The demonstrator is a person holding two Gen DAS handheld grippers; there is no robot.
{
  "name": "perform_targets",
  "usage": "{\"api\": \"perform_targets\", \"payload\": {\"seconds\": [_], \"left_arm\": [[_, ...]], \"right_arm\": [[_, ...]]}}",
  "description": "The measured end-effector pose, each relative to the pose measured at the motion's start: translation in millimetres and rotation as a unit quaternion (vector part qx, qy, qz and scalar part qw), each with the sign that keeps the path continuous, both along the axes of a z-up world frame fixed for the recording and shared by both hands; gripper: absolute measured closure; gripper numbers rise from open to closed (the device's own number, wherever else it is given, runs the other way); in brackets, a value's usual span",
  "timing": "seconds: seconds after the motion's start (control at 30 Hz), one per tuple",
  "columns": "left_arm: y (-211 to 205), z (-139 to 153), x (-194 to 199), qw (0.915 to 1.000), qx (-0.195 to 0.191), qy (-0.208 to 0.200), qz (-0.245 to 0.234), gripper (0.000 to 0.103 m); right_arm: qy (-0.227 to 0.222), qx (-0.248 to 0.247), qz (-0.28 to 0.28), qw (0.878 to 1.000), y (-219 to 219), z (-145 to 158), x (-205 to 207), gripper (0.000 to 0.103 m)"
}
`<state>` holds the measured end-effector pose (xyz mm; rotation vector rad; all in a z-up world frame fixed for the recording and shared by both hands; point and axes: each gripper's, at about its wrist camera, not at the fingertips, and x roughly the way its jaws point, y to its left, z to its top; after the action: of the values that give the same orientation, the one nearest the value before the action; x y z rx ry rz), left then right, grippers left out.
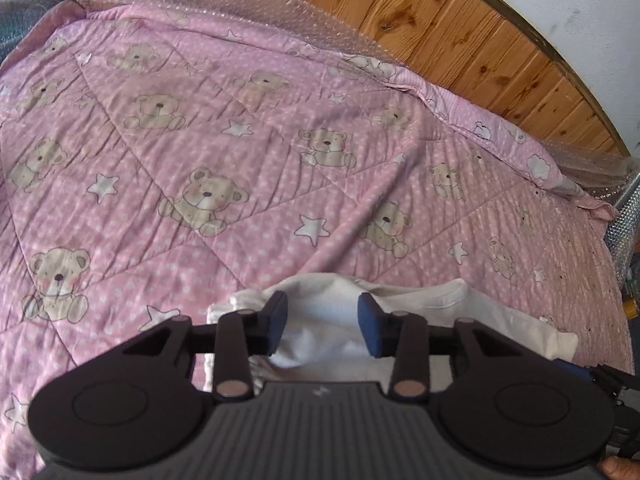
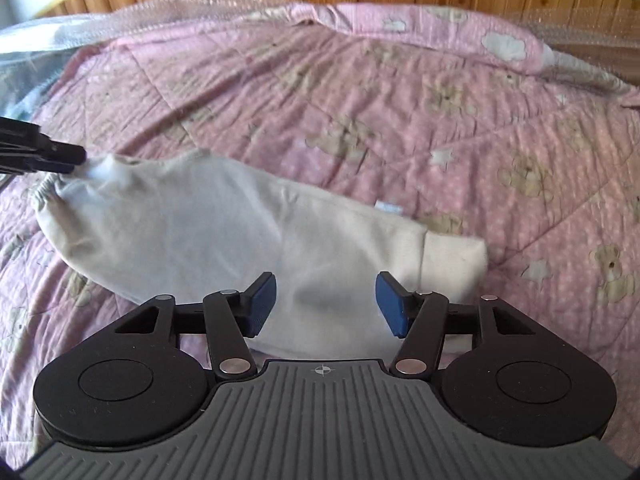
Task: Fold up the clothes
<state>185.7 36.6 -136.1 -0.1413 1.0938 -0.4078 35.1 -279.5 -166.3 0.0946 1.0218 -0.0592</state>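
A cream garment (image 2: pixel 200 224) lies stretched out on the pink teddy-bear quilt (image 2: pixel 400 120). Its gathered elastic end is at the left and a folded cuff at the right. My right gripper (image 2: pixel 326 304) hovers over the garment's near edge, jaws wide apart, pads not pressing the cloth. My left gripper (image 2: pixel 78 160) reaches in from the left edge and meets the elastic end. In the left wrist view my left gripper (image 1: pixel 322 322) stands open, with the garment (image 1: pixel 480 312) bunched loosely between and below its blue pads.
The quilt (image 1: pixel 240 140) covers the whole bed. Bubble wrap (image 1: pixel 240 4) runs along its far edge, against a wooden plank wall (image 1: pixel 460 28). A folded-back quilt border with clouds (image 2: pixel 500 44) lies at the far right.
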Motion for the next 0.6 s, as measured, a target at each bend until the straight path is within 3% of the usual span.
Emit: {"api": "perform_targets", "payload": {"seconds": [0.07,0.17,0.3,0.43,0.6], "left_arm": [[0.3,-6.9,-5.2,0.9998,0.017,0.007,-0.001,0.064],[0.0,-12.4,-12.6,0.9994,0.033,0.002,-0.013,0.065],[-4.7,-12.4,-17.4,0.9985,0.047,-0.008,-0.026,0.061],[-7.5,-10.2,-21.1,0.9979,0.054,-0.011,-0.034,0.061],[-1.5,-2.3,-34.2,0.9998,0.010,0.014,-0.013,0.049]], "right_arm": [[0.002,-0.006,-0.001,1.000,3.2,-0.8,-0.5,0.032],[-0.007,-0.013,-0.005,1.000,6.6,5.6,-3.2,0.033],[-0.006,-0.015,-0.008,1.000,3.5,2.5,-7.8,0.013],[-0.004,-0.021,-0.003,1.000,4.6,12.3,-14.0,0.020],[-0.039,0.056,-0.097,0.993,-23.8,34.0,-50.4,0.017]]}}
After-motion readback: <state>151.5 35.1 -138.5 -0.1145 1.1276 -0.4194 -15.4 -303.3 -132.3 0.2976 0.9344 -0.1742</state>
